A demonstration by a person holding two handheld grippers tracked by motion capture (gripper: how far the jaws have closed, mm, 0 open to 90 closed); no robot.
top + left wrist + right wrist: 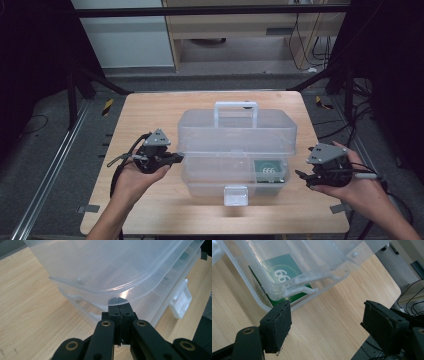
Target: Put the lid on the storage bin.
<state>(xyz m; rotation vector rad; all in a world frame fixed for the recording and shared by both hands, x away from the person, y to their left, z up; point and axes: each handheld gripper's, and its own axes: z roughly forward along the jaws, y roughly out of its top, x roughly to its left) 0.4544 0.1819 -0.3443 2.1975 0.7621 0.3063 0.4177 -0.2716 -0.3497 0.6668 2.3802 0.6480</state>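
The clear plastic toolbox (235, 150) sits mid-table on the wooden table (150, 115), lid partly raised, white front latch (236, 195) undone. The left gripper (176, 159) has its jaws fully closed with nothing between them, tips pressed under the lid's left edge (100, 290). The right gripper (302, 176) stands apart at the right end, jaws wide, holding nothing. Risk: the closed tips bear on a smooth, curved rim; a slip drops the lid. Lifting from one side may also skew the lid or drag the box, shifting the green card (282, 272) inside.
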